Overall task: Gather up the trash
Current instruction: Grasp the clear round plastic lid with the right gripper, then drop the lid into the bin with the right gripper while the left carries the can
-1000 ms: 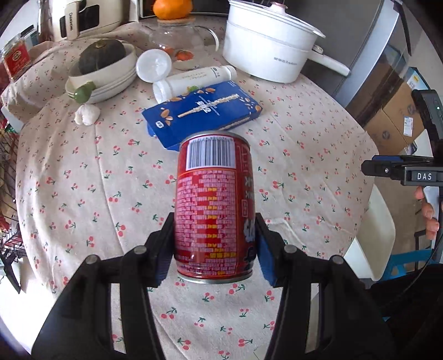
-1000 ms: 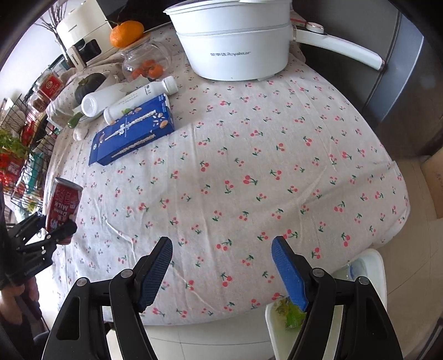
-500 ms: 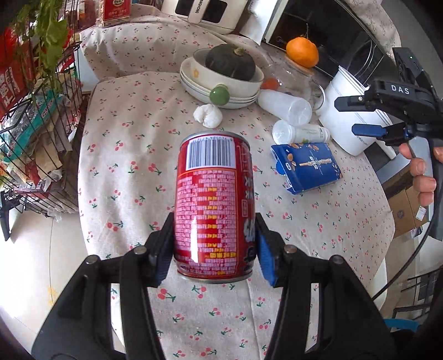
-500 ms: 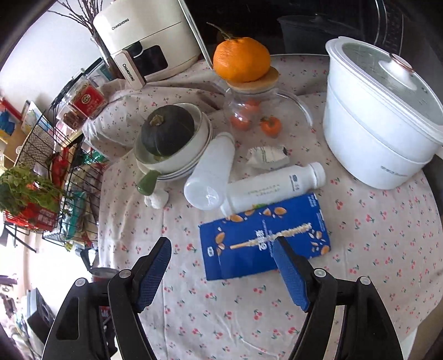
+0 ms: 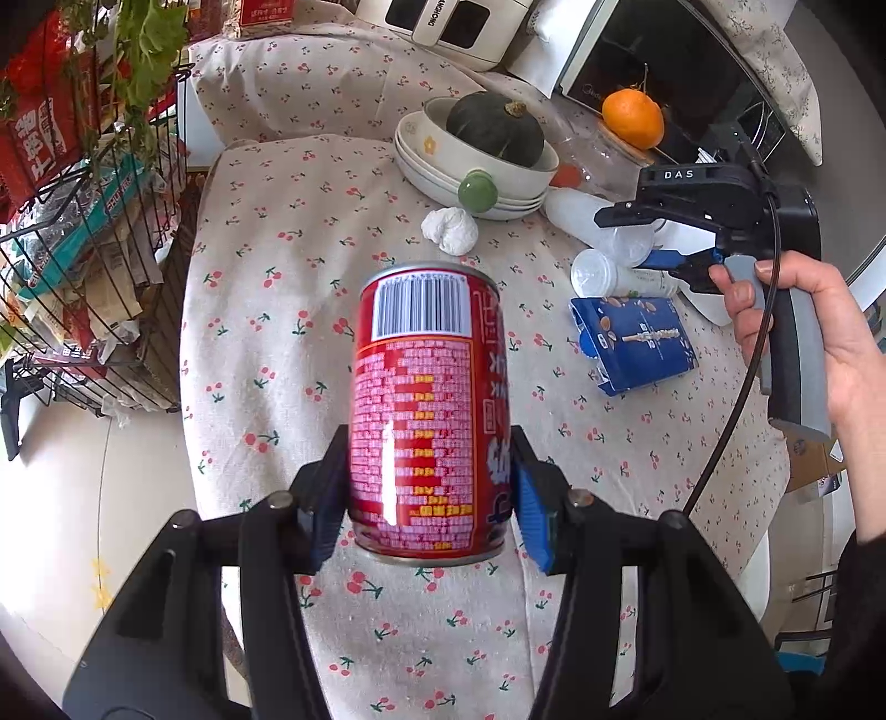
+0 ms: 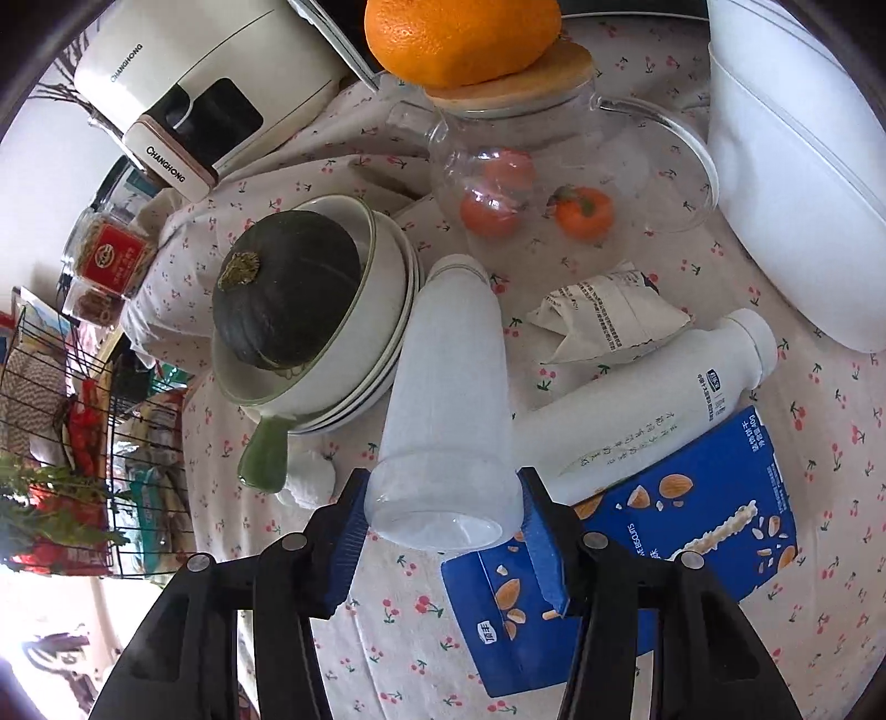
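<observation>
Left gripper [image 5: 426, 498]: both pads clamped on a red can [image 5: 429, 410], held above the cherry-print tablecloth [image 5: 266, 343], barcode end pointing away from the camera.

Right gripper [image 6: 443, 526]: jaws have just been closing; a frosted plastic bottle [image 6: 448, 399] sits between the blue pads, which meet its wide base on both sides. The bottle lies on its side, narrow end toward 12 o'clock, next to the stacked bowls [image 6: 382, 310].

From the right wrist view, near to far:
- Blue biscuit box [image 6: 653, 531] at 4 o'clock of the pads, flat on the cloth.
- White milk bottle [image 6: 659, 404] at 2 o'clock, lying down, cap toward the far right, touching the box edge and running under the frosted bottle.
- Crumpled white wrapper [image 6: 603, 321] beyond the milk bottle, at 1 o'clock.
- Bowls at 10 o'clock hold a dark green squash [image 6: 288, 293]; a green handle [image 6: 266, 454] sticks out toward the camera, with a white paper wad [image 6: 310, 482] beside it.
- Glass teapot [image 6: 554, 166] at 12 o'clock, small tomatoes inside, an orange [image 6: 459, 33] on its wooden lid.
- White pot [image 6: 797, 166] at far right; white appliance [image 6: 205, 94] at far 11 o'clock.

Left wrist view: the right gripper shows at 2 o'clock, a hand [image 5: 808, 327] on its grey handle. Wire rack [image 5: 83, 277] off the table edge at 9 o'clock.
</observation>
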The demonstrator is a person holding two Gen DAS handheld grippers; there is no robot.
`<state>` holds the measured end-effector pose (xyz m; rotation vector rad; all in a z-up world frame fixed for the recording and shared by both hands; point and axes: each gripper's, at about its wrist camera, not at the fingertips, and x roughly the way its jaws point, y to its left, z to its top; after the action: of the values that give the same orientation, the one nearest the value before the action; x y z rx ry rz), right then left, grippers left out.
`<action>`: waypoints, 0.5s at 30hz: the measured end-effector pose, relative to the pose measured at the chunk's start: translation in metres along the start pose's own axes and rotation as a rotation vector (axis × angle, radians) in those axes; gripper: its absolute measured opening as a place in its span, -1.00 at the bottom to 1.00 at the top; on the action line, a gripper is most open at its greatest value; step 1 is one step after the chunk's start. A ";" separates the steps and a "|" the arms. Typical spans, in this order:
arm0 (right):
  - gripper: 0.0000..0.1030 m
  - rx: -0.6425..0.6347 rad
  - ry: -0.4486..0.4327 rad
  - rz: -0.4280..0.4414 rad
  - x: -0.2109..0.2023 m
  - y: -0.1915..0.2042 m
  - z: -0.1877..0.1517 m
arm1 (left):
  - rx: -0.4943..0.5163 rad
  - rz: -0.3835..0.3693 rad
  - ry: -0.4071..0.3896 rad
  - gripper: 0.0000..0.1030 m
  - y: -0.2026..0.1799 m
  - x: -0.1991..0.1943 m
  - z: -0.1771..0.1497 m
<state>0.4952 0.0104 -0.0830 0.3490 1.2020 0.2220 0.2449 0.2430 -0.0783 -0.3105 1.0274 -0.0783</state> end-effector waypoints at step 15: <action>0.02 -0.225 -0.130 -0.006 -0.154 -0.028 -0.084 | 0.033 -0.046 -0.071 0.05 -0.051 -0.051 -0.028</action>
<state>0.3627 -0.0569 0.0143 0.1610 1.0376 0.3213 0.1990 0.1986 -0.0340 -0.3044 0.9476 -0.1249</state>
